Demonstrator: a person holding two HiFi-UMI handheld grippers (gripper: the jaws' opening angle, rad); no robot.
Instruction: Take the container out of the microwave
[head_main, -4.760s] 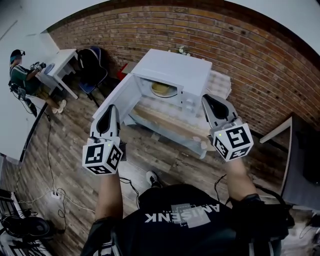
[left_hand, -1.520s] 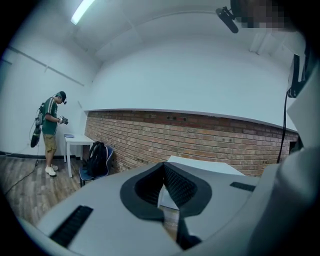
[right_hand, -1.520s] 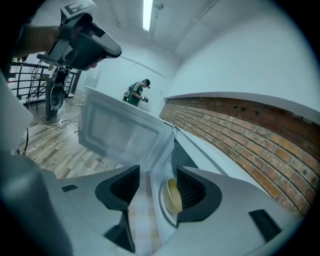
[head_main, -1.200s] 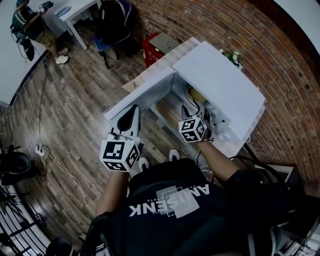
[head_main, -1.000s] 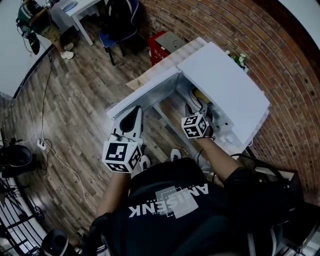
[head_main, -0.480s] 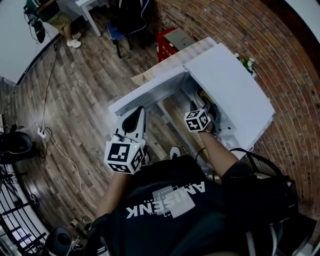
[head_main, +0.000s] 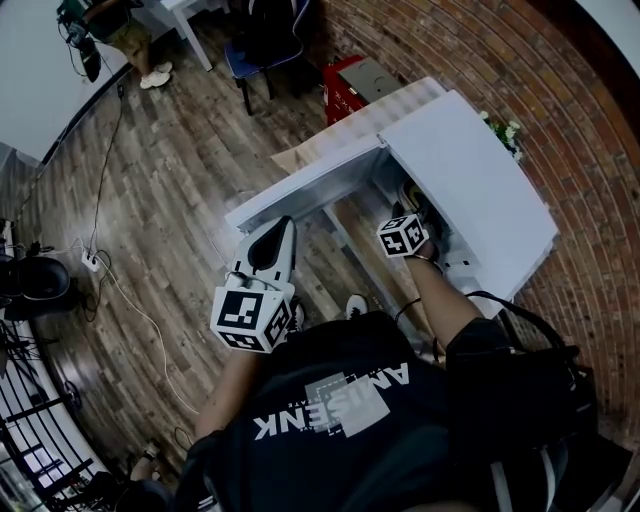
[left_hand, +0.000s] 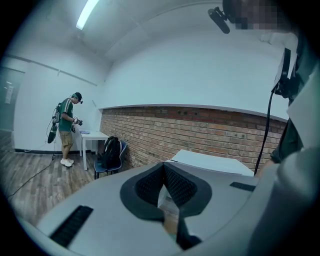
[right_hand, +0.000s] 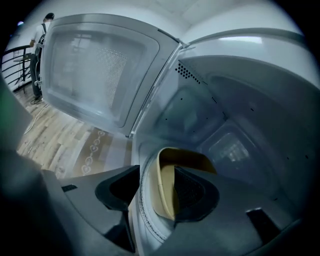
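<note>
**Container**: tan and round-walled. It sits inside the microwave, at lower centre of my right gripper view. In the head view only a sliver of it shows at the microwave's mouth, right of centre. I cannot tell what is in it.

**Microwave:** white, standing on the desk. Its door is swung wide toward frame left.

**Right gripper**: reached into the microwave, with my forearm stretched up-frame from the middle of the head view. The jaws stand apart, astride the container's wall. One is inside, against the tan face; the other is outside, just beside the wall. I cannot tell whether they press on it.

**Left gripper**: held below and left of the door, over the wood floor. It points up-frame, well apart from the container. The jaws meet at the tips and are empty.
</note>
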